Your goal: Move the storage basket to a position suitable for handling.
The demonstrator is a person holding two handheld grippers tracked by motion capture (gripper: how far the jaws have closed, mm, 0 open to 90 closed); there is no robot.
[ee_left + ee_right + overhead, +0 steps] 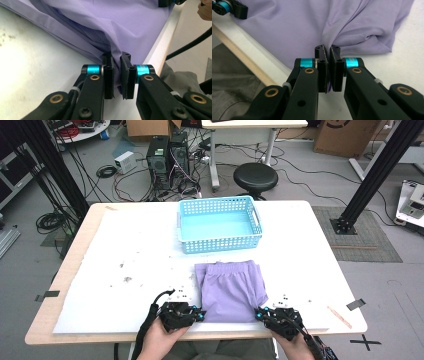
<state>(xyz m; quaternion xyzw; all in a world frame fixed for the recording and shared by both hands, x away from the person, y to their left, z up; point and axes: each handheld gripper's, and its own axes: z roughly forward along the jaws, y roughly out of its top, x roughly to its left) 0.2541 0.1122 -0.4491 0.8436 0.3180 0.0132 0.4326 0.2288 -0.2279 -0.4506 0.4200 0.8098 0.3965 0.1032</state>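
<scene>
The left gripper sits at the near left corner of the purple shorts, its jaws closed tight on a pinch of that corner's fabric. The shorts lie flat on the white table, just on the near side of the blue basket, which looks empty. At the near right corner of the shorts, the right gripper has its jaws clamped fully on a fold of cloth. Both bites look thin, so a quick or uneven lift could slip one corner free, or let the cloth sag and catch the basket's rim.
</scene>
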